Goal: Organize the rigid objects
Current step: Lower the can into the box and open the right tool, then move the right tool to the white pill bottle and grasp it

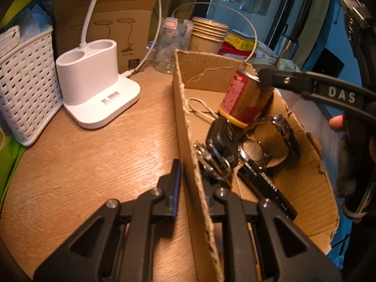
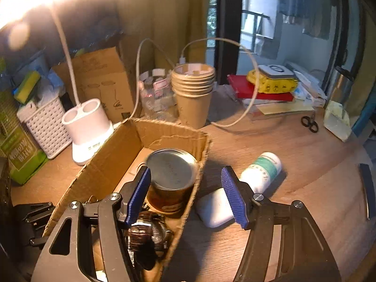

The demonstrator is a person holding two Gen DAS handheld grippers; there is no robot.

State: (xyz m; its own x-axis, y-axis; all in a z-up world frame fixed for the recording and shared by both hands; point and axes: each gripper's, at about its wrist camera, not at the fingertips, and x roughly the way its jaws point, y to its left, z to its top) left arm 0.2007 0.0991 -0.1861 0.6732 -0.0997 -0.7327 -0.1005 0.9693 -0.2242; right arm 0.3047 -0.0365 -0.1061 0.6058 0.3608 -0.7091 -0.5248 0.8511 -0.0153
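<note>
Red-gold can (image 1: 246, 98) upright in box (image 1: 188, 127) | left gripper (image 1: 190, 178) clamps box wall | right gripper (image 2: 188, 192) apart

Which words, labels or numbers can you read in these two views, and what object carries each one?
"DAS": on the right gripper arm, in white letters.
Black bar in the cardboard box: white print, too blurred to read.
Red can: label print too small.
White lamp base: label too small.
Green carton: lettering unreadable.
White bottle: label blurred.
</note>
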